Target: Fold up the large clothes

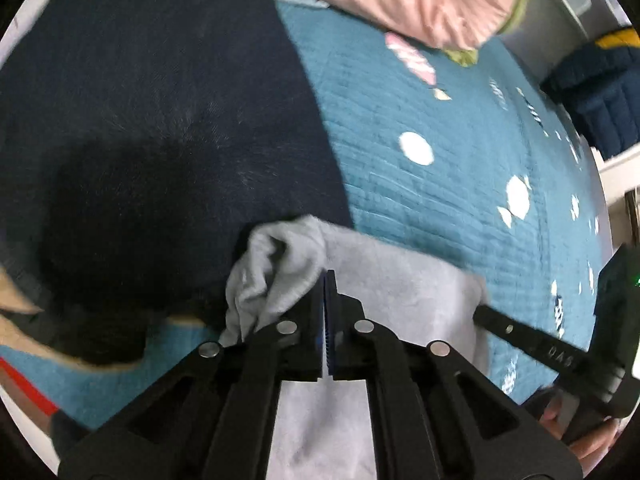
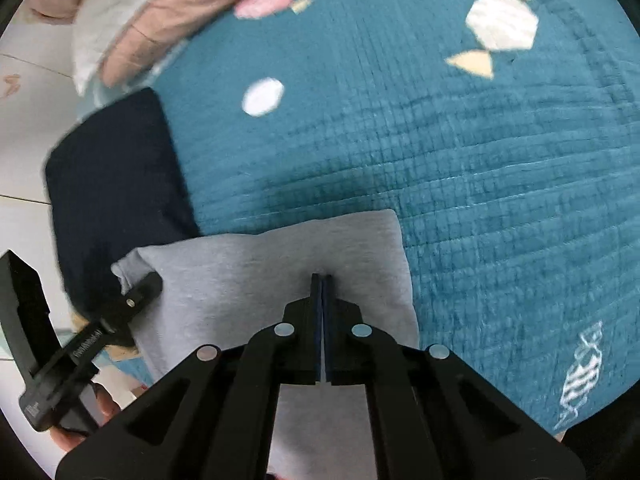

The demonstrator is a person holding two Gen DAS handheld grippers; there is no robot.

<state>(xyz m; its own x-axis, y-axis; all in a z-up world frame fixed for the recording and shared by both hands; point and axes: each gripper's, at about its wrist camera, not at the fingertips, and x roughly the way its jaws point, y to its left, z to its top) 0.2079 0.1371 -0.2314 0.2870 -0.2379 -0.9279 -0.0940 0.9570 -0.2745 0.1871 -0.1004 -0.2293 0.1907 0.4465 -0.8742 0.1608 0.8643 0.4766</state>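
Bedspread [image 2: 460, 168], teal and candy-printed, is carrying a grey garment [image 2: 248, 276] beside a folded navy piece [image 2: 116, 176]. Left gripper [image 1: 325, 280] and right gripper [image 2: 322, 280] are each clenching the grey edge, mid-fold; next, probably laying it flat and releasing evenly.

A teal crinkle-weave bedspread [image 2: 460, 168] printed with white, pink and cream sweet shapes fills most of both views. In the right wrist view, pale floor tiles [image 2: 24, 128] with thin dark joints show at nine o'clock, beyond the bed's edge. In the left wrist view, a grey-white curved surface [image 1: 560, 8] sits at one o'clock, too blurred to tell what it is. Light is soft and even, with no hard shadows on the cloth
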